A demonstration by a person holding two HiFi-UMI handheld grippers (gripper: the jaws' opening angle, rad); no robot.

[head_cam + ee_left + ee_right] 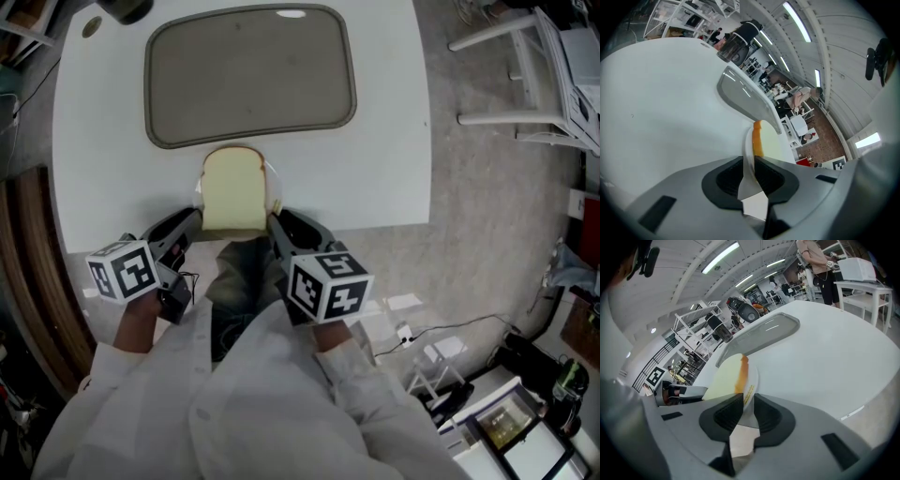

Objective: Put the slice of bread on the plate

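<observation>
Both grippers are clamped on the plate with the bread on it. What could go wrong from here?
1. The left gripper and right gripper each pinch only the thin rim of the plate. If they move unevenly, the plate may tilt and the loose bread could slide off.
2. The plate is at the near edge of the table. A slipped grip there could drop it over the side.

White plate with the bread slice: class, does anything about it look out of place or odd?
Slightly. The thin white plate, carrying the pale bread slice, sits right at the white table's near edge, possibly overhanging it. The left gripper and right gripper each pinch its rim from opposite sides. Nothing looks spilled or damaged.
</observation>
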